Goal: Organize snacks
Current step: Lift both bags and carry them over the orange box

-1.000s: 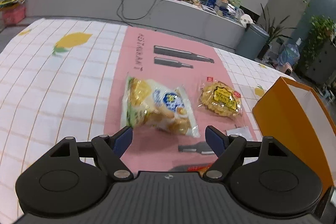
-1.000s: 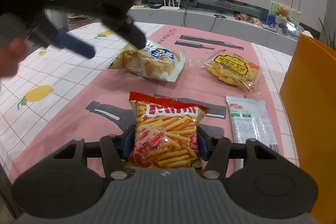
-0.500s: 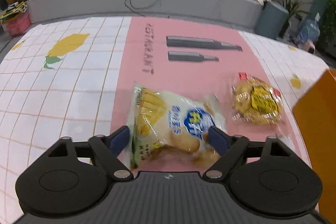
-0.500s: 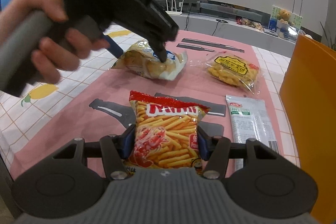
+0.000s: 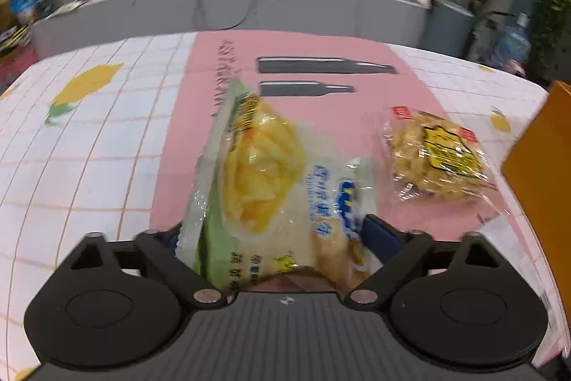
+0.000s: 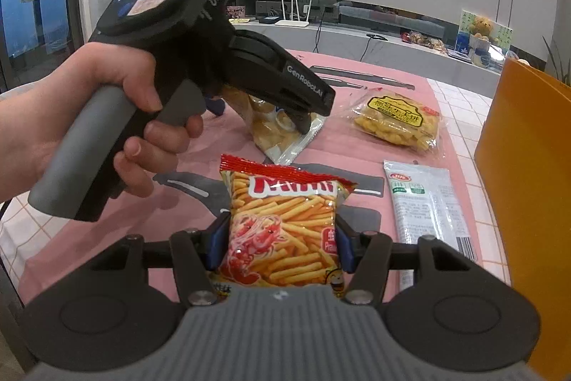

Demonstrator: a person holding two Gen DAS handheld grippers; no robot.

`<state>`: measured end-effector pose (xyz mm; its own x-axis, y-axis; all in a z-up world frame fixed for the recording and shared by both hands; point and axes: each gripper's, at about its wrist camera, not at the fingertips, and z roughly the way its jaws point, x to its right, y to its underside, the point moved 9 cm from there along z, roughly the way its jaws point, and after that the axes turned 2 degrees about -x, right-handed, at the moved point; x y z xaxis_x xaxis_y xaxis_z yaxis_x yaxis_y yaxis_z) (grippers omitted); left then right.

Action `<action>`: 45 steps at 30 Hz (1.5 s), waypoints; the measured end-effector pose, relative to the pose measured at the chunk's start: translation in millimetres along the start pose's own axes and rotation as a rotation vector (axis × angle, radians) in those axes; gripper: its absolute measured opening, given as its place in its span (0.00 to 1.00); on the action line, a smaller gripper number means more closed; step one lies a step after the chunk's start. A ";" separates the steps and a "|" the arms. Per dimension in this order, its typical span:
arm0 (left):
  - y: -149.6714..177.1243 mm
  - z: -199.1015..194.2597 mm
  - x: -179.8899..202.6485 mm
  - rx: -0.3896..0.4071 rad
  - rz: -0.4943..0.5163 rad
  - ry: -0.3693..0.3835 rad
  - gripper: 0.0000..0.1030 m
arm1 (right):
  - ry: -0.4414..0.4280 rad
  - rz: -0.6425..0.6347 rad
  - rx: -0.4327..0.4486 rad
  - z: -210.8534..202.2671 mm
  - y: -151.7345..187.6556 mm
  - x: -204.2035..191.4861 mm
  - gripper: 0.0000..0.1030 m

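My left gripper (image 5: 274, 238) is shut on a white-and-green bag of yellow snacks (image 5: 271, 188) and holds it tilted up off the pink mat; the same bag (image 6: 282, 131) hangs under that gripper (image 6: 264, 116) in the right wrist view. My right gripper (image 6: 278, 245) is shut on a red-and-orange bag of prawn sticks (image 6: 285, 224), held upright. A clear bag of yellow puffs (image 5: 435, 156) lies on the mat to the right and also shows in the right wrist view (image 6: 396, 124). A white flat sachet (image 6: 428, 206) lies beside the prawn sticks.
An orange box (image 6: 528, 188) stands at the right edge of the table; its side also shows in the left wrist view (image 5: 542, 159). The pink mat (image 5: 200, 131) lies on a white checked tablecloth (image 5: 71, 145). A grey counter (image 5: 249, 6) runs behind the table.
My left gripper has moved forward over the white-and-green bag, shut on it and lifted it up. My right gripper has kept still with the prawn sticks.
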<state>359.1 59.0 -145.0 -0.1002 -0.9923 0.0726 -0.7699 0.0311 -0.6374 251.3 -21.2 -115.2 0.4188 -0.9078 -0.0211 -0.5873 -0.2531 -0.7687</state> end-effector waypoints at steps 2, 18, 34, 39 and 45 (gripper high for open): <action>-0.4 -5.6 1.4 0.012 -0.002 0.009 0.71 | -0.002 -0.002 -0.002 -0.4 0.1 -0.1 0.55; 18.7 -43.1 5.8 0.071 -0.042 -0.017 0.50 | 0.001 0.055 -0.007 -24.7 5.1 4.0 0.45; 35.8 -107.8 16.2 0.122 -0.084 0.000 0.50 | -0.039 0.118 0.089 -70.1 -20.9 16.6 0.45; 40.4 -132.5 16.5 0.145 -0.122 0.012 0.50 | -0.045 0.114 0.131 -93.8 -26.5 15.8 0.44; 44.7 -158.5 22.5 0.159 -0.147 0.027 0.50 | -0.072 0.130 0.185 -121.4 -39.5 17.0 0.44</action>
<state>222.5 57.1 -50.3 -0.0132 -0.9811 0.1930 -0.6683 -0.1349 -0.7316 197.6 -67.2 -7.6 0.4000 -0.9010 -0.1677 -0.5051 -0.0640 -0.8607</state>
